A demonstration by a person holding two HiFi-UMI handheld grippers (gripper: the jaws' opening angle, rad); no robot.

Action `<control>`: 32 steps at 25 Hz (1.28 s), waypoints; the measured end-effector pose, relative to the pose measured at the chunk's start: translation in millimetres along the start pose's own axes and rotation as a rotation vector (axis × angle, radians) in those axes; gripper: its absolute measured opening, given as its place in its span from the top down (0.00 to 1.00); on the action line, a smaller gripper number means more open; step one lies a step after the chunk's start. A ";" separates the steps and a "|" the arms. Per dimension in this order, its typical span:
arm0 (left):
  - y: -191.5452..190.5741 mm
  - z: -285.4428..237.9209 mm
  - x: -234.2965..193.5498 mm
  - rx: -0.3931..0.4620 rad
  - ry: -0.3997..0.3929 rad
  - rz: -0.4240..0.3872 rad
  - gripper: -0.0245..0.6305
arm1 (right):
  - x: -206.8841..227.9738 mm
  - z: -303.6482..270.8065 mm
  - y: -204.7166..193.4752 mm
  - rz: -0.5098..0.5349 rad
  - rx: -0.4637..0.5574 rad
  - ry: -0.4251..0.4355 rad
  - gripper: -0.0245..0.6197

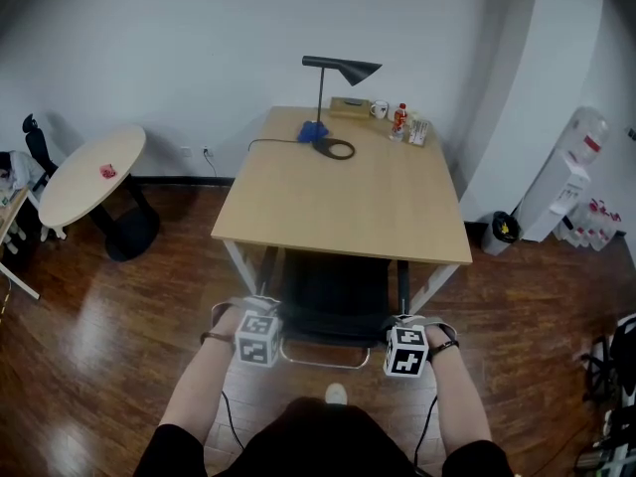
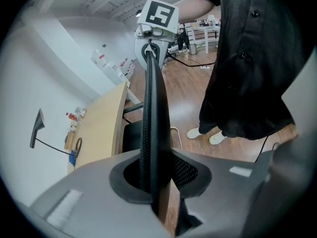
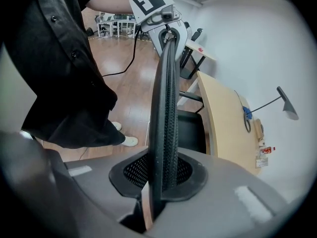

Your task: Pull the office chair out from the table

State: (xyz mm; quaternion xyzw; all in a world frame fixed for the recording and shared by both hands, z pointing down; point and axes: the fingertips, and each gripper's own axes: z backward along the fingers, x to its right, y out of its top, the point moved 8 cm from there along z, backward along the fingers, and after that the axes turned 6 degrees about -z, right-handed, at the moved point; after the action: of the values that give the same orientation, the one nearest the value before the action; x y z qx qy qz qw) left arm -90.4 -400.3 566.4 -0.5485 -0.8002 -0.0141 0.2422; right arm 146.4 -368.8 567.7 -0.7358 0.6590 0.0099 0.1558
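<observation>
The office chair (image 1: 333, 301) stands with its seat under the near edge of the table (image 1: 338, 207), backrest toward the person. The left gripper (image 1: 256, 338) and right gripper (image 1: 407, 351) are each clamped on the backrest's top rim, one near each corner. Risk: an uneven pull may swivel the chair into a table leg (image 1: 238, 264), or the thin rim may slip from one clamp.

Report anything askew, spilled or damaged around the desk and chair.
Nothing stands out. The black desk lamp stands upright at the far end of the wooden table, no spill shows, and the black mesh office chair sits square at the near edge, gripped by the left gripper and right gripper.
</observation>
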 end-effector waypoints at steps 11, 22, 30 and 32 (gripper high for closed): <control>20.9 18.4 50.8 0.000 0.002 -0.002 0.84 | -55.0 13.2 -2.2 -0.013 -0.010 0.004 0.86; 40.0 39.9 97.7 0.013 -0.012 -0.007 0.84 | -108.0 29.3 -2.3 -0.043 -0.017 -0.009 0.85; 47.1 49.8 124.7 0.020 -0.015 -0.030 0.84 | -140.8 35.2 -0.8 -0.066 -0.022 -0.022 0.85; 48.1 51.7 130.3 0.022 -0.015 -0.031 0.84 | -146.5 36.2 -0.7 -0.066 -0.024 -0.031 0.85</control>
State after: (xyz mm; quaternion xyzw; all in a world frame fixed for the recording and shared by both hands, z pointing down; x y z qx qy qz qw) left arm -103.7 -252.7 561.6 -0.5334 -0.8105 -0.0052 0.2420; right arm 134.8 -218.4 565.6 -0.7588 0.6316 0.0243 0.1573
